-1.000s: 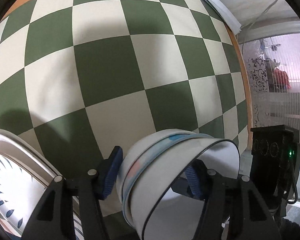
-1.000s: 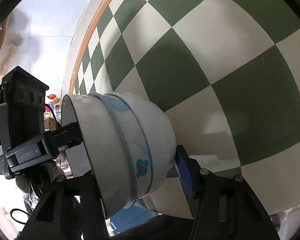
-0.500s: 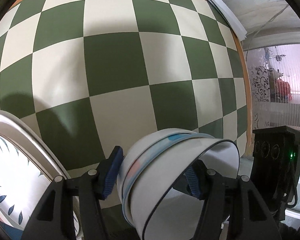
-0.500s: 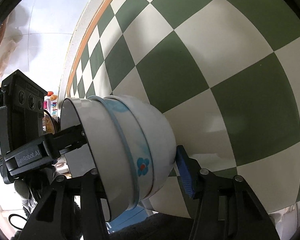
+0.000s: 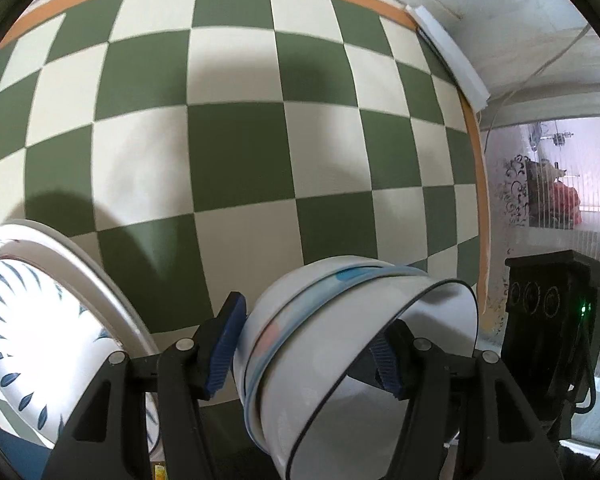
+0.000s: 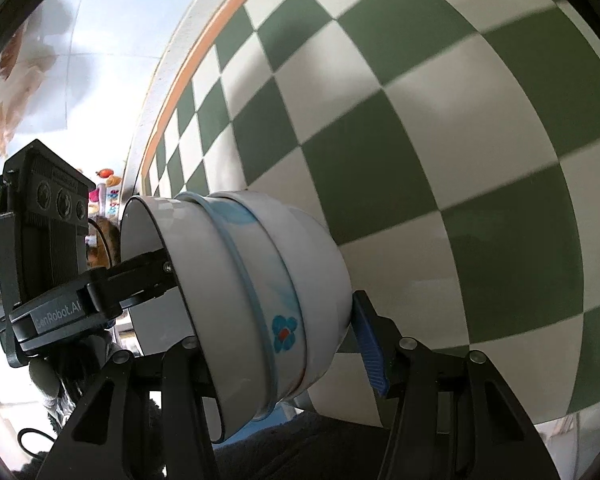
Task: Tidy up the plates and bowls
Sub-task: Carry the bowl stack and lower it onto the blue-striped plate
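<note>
Both the left claw [image 5: 306, 354] and the right claw [image 6: 273, 338] are matte black with silver screws and ribbed blue fingertip pads [image 6: 368, 346]; white "GenRobot.AI" lettering marks the left one.

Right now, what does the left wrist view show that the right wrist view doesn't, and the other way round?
Only the left wrist view shows the plate with blue leaf marks at lower left, on the checkered cloth.

Only the right wrist view shows the blue flower with a red centre on the stack's middle bowl.

Both show the stack of nested bowls tipped on its side and gripped from both sides: the left gripper and right gripper each have one finger inside the rim and one against the outside.
</note>
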Tool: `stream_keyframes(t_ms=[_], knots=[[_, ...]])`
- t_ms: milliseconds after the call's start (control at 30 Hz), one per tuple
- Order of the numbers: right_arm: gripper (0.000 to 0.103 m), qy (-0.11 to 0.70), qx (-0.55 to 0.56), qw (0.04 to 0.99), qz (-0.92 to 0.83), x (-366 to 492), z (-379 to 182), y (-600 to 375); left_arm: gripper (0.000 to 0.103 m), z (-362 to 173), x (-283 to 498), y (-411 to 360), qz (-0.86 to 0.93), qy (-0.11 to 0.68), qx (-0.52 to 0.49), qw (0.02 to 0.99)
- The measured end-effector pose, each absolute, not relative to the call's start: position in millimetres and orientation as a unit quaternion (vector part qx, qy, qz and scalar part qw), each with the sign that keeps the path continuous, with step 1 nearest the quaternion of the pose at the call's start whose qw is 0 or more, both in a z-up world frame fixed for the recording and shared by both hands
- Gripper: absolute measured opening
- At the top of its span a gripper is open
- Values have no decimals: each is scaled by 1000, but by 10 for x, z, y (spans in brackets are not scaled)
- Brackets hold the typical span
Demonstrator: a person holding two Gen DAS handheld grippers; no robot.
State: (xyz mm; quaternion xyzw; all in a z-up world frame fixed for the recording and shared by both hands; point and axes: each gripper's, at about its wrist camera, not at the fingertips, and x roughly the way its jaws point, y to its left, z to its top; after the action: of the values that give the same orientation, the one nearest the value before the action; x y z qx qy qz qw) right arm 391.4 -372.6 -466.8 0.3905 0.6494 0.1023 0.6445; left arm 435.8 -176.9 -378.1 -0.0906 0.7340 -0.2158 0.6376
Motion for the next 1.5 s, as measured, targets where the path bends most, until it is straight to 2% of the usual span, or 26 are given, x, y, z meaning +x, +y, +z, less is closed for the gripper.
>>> stream_keyframes(t_ms=[200,467,867,1100,1500], knots=[[55,653,371,650,119,4123,-4451,-3515,57,-3534,4417,-1537,-209,720,-101,654],[54,657,349,652,145,4275,-4237,-2859,57,-3314,4517,-846,-192,708,-118,669],[54,679,336,626,182,4344,-4551,-1767,57,-3600,4420,180,-136,720,-138,666],[54,694,314,621,182,4429,-4716,-1483,57,-3809,4455,346,-129,727,-150,657],[54,697,292,634,167,4561,-4749,-1441,57,-3852,4446,342,-137,728,-152,654]])
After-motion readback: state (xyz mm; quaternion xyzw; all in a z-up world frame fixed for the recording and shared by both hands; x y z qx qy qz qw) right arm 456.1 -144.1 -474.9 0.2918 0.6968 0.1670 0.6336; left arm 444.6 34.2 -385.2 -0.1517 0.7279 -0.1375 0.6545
